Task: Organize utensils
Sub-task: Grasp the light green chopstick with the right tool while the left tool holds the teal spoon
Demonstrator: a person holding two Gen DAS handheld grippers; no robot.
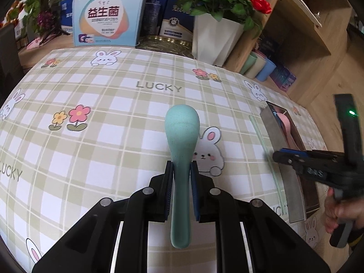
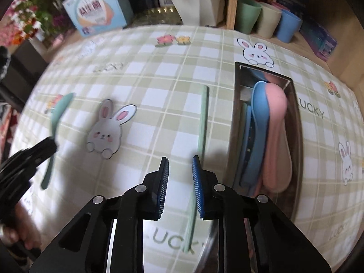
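My left gripper is shut on the neck of a teal spoon, held above the checked tablecloth with its bowl pointing away. In the right wrist view the same spoon hangs from the left gripper at the far left. My right gripper hovers over the cloth with a narrow gap and nothing between its pads. A pale green chopstick lies on the cloth and passes under the right finger. Just right of it, a metal box holds a blue spoon and a pink spoon.
A green cup, a beige one and a blue one stand on a wooden shelf at the back right. A white flower pot and a light blue carton stand behind the table. A hand holds the right gripper's handle.
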